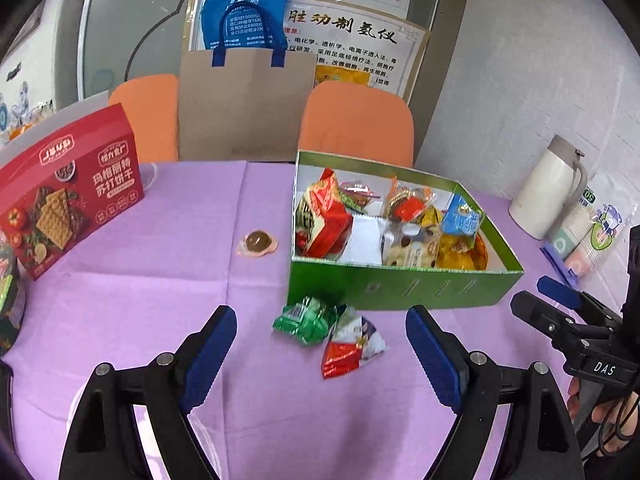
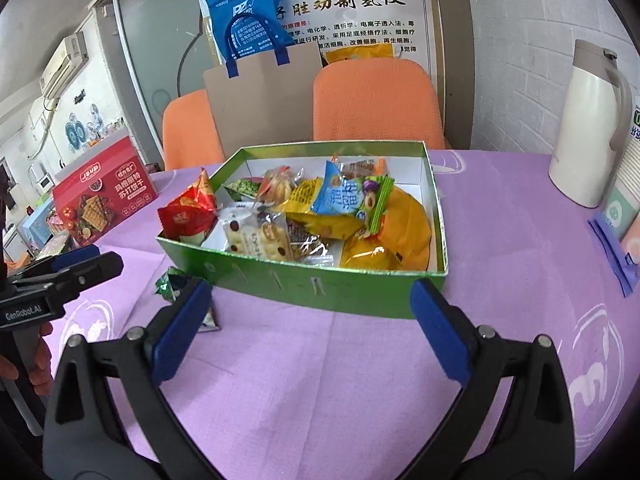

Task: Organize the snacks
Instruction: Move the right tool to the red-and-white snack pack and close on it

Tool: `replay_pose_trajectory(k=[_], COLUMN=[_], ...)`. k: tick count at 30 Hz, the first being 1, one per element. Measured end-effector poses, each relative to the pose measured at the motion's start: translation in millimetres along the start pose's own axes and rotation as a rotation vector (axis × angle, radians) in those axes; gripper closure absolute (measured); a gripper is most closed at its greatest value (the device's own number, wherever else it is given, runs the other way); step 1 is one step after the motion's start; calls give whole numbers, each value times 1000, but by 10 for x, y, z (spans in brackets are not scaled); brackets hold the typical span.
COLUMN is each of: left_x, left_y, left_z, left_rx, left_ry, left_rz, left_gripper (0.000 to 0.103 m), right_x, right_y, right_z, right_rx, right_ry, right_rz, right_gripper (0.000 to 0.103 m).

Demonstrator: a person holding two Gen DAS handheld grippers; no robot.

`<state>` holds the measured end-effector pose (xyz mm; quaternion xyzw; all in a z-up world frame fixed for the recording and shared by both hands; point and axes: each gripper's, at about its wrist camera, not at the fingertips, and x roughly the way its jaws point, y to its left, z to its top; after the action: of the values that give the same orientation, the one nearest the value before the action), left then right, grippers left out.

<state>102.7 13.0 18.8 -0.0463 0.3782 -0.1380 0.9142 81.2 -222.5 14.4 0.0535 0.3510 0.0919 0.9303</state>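
A green box point(image 1: 400, 286) point(image 2: 320, 290) full of wrapped snacks stands on the purple tablecloth. Just in front of its left corner lie a green snack packet point(image 1: 306, 320) point(image 2: 170, 284) and a red-and-white packet point(image 1: 350, 344), touching each other. A round brown jelly cup point(image 1: 258, 242) sits alone to the left of the box. My left gripper point(image 1: 322, 350) is open and empty, its fingers either side of the two loose packets and a little short of them. My right gripper point(image 2: 312, 320) is open and empty, in front of the box's near wall.
A red cracker box point(image 1: 70, 192) point(image 2: 104, 194) stands at the left. A white thermos point(image 1: 548, 188) point(image 2: 588, 128) and a sleeve of paper cups point(image 1: 592, 232) stand at the right. Two orange chairs point(image 1: 356, 124) and a cardboard sheet point(image 1: 244, 108) stand behind the table.
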Motion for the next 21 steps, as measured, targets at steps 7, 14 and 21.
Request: replay_pose_trajectory(k=[7, 14, 21], left_x=[46, 44, 27], left_y=[135, 381, 489], left_z=[-314, -386, -247], left_rx=[6, -34, -34], left_ry=[56, 75, 49], left_rz=[-8, -11, -37], left_gripper=[14, 14, 14], right_x=[180, 339, 529], right_y=[194, 458, 755], right_z=[-264, -289, -245], right_rx=[-36, -86, -153], right_ry=[92, 140, 181], right_rz=[81, 164, 220], right_gripper=[3, 3, 17])
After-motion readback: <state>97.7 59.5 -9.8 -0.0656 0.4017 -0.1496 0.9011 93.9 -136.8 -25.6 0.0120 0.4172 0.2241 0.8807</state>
